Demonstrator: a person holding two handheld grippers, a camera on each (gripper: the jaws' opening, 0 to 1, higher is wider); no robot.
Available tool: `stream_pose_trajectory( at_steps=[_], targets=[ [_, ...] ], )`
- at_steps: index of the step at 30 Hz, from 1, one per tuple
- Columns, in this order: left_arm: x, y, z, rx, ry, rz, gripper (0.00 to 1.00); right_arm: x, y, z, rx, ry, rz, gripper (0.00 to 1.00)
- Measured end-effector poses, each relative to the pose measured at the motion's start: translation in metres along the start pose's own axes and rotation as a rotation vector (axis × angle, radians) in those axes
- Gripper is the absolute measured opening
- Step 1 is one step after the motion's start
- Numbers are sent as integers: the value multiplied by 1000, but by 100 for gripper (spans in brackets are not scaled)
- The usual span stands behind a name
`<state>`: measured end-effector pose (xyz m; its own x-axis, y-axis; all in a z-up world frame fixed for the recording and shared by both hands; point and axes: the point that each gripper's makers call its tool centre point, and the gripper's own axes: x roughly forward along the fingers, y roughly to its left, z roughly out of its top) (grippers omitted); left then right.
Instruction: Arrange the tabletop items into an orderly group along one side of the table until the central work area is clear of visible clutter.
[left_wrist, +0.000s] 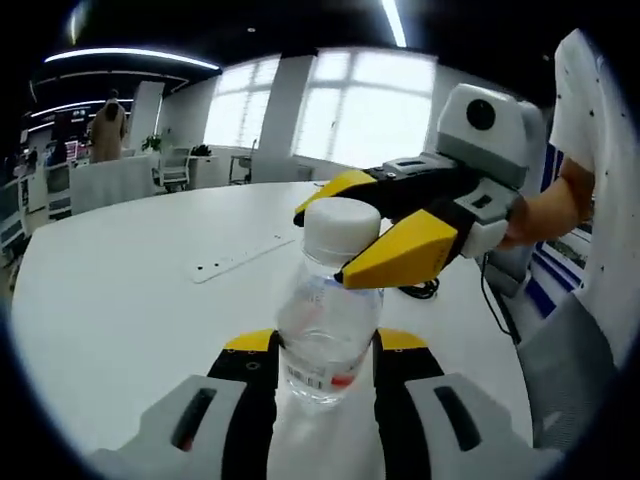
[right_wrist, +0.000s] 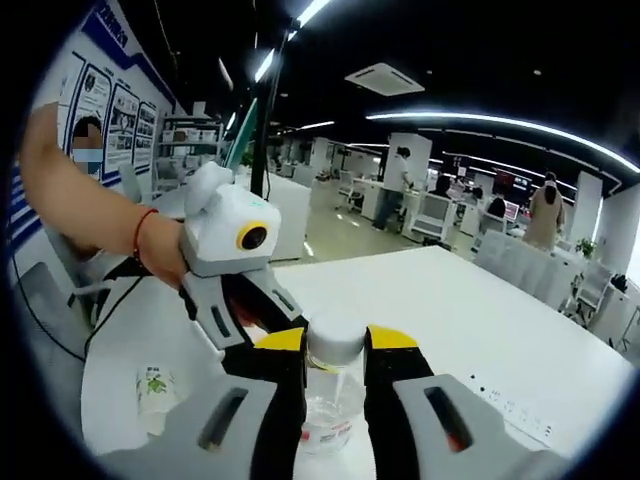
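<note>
At the lower centre of the left gripper view, the left gripper (left_wrist: 325, 355) is holding the bottle (left_wrist: 325, 330) by its body between narrow fingers, while the right gripper (left_wrist: 385, 225) is closing on the cap (left_wrist: 340, 225). To do this well, one grip should probably be staying firm as the bottle is carried upright toward one edge. The worktop (left_wrist: 120, 290) is lying white and bare apart from a strip (left_wrist: 245, 257), with a bright office stretching behind.

Wide bare table (left_wrist: 120, 300) lies open left of centre in the left gripper view; a flat power strip (left_wrist: 243, 257) crosses mid-frame. At centre, the bottle (left_wrist: 328, 320) and right gripper (left_wrist: 345, 240) block passage.
</note>
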<state>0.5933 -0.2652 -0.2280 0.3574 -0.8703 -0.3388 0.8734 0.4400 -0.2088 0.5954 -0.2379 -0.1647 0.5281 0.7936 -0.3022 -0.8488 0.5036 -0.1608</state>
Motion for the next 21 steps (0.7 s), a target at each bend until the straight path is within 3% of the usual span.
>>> stream_pose_trajectory(
  at_steps=[9, 21],
  targets=[
    [6, 8, 1, 40, 19, -12, 36, 3, -13, -4, 6, -20, -67, 19],
    [5, 19, -6, 55, 38, -11, 36, 13, -16, -9, 16, -25, -105, 19]
  ],
)
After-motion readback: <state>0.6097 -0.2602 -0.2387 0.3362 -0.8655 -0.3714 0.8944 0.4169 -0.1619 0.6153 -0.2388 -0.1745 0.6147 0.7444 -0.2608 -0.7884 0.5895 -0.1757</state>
